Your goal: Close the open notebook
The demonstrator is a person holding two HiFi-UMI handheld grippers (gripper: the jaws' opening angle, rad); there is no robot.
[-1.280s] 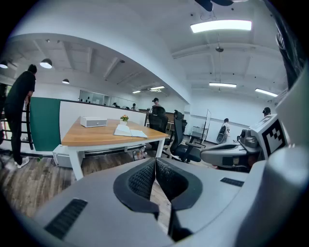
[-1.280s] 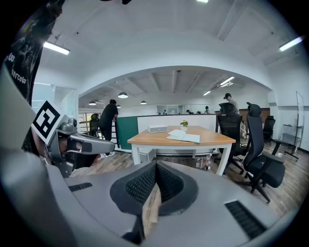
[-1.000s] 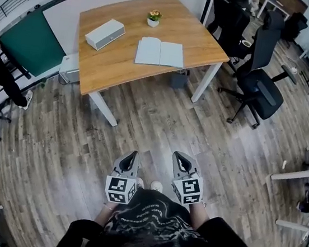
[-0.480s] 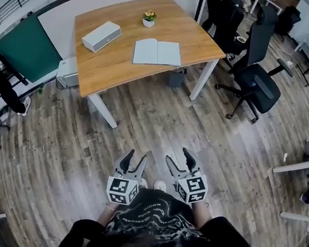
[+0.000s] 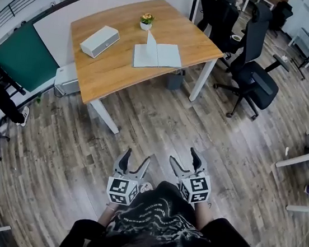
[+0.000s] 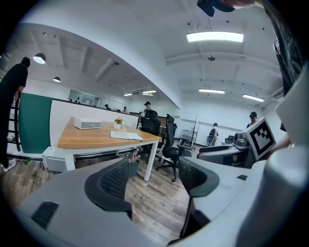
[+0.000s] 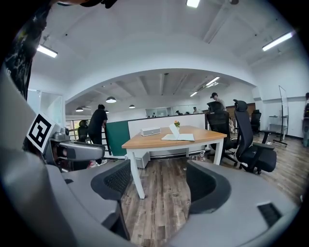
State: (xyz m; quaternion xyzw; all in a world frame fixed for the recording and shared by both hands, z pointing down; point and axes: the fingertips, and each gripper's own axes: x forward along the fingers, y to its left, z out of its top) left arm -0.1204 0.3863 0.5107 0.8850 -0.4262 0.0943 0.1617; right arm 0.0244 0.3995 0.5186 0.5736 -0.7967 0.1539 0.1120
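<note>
The notebook [image 5: 158, 54] lay open on the desk [image 5: 116, 70], towards the right half as the head view showed it. Both covers were flat on the wood and one leaf stood up near the spine. I judged this leaf loose and liable to fall either way, so the closing stroke should carry a whole cover over, not a single page. A small flower pot [image 5: 146, 21] stood just beyond the notebook at the far edge, and a white box [image 5: 100, 41] lay to the left, well apart. Neither touched the notebook, so either cover could swing without striking anything. Black office chairs [image 5: 256, 77] stood off the right end of the desk. The near long side was free, which I judged the proper side to approach from.

A stretch of wooden floor [image 5: 160, 121] lay between the desk and me. The notebook was well out of reach, and no part of the closing had begun.

The left tongs [image 5: 136, 158] and the right tongs [image 5: 184, 158] hung low in front of my body, side by side, pointing towards the desk and slightly downward. Both had just been opening, and both stood released, jaws wide apart. Each gripper view showed only floor and the distant desk between the pads [image 6: 116, 179]; nothing was grasped. I judged this the ready posture: jaws spread in advance so that a cover edge can be taken on arrival without a pause. Next requirement, by my reckoning: walk to the near side, then bring one pair to a cover's outer edge
</note>
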